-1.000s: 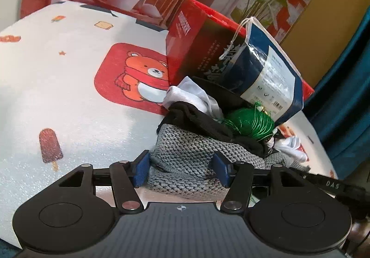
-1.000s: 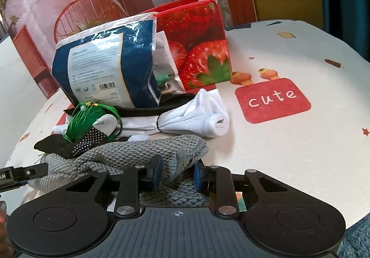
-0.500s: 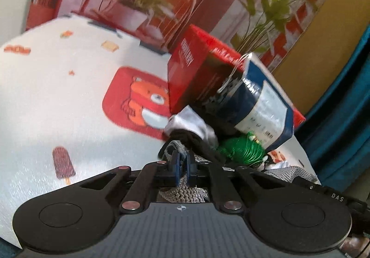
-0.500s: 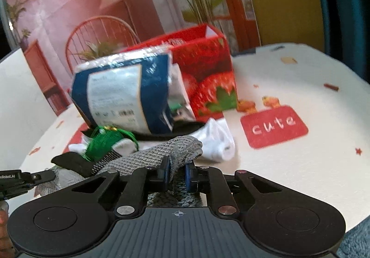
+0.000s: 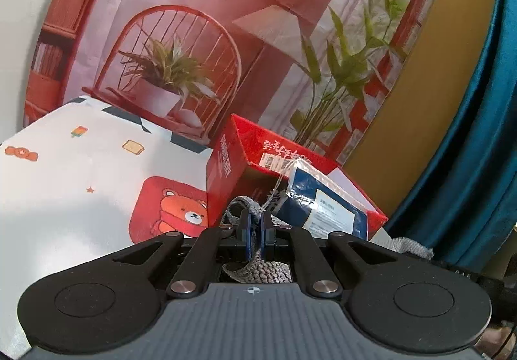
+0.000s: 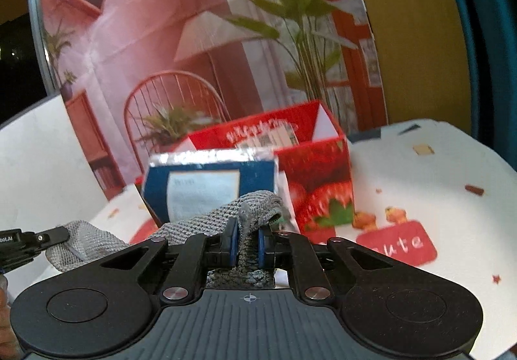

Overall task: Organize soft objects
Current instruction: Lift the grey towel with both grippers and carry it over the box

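Grey knitted cloth point(image 6: 206, 221) lifted clear of the table point(image 5: 64, 192), in front of the red strawberry box point(image 6: 320, 185) and the blue packet point(image 6: 210, 185) leaning on it. Left gripper point(image 5: 254, 227) clamped tight on one bunched corner, blue pads point(image 5: 245, 231) nearly meeting with the knit squeezed between. Right gripper point(image 6: 247, 239) pinched on the opposite end, a thick fold standing above its fingers point(image 6: 231, 240). Long axis stretched sideways between the two claws, roughly parallel to the box front, sagging a little in the middle, loose edges hanging down
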Demonstrator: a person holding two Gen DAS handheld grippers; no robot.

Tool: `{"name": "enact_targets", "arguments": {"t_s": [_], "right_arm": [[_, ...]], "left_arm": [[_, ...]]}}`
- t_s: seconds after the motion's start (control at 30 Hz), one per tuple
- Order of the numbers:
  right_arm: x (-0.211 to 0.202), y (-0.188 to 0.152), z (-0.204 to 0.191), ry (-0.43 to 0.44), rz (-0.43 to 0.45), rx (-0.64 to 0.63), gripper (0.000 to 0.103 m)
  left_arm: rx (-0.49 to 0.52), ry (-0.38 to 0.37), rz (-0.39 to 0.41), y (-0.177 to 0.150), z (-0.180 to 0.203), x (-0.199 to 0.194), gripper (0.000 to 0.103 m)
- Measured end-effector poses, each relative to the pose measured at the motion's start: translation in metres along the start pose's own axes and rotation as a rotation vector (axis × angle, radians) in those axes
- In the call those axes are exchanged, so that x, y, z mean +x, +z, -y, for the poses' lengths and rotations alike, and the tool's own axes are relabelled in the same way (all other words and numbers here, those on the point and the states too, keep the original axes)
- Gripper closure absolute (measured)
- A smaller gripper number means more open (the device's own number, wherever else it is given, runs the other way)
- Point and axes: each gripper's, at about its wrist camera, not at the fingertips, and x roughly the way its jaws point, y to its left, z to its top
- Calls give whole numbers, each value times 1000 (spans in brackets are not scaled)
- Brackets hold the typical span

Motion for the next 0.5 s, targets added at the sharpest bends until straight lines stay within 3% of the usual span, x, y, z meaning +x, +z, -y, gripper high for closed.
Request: {"name": "enact_targets", "arguments": {"t_s": [0.27, 0.5], "right_arm": [[4, 19, -8, 44, 8, -18, 92], [18, 76, -13, 96, 70, -32, 92]], "left_arm": [[7, 4, 72, 28, 6, -4, 97], [78, -4, 149, 81, 33, 13, 97]]}}
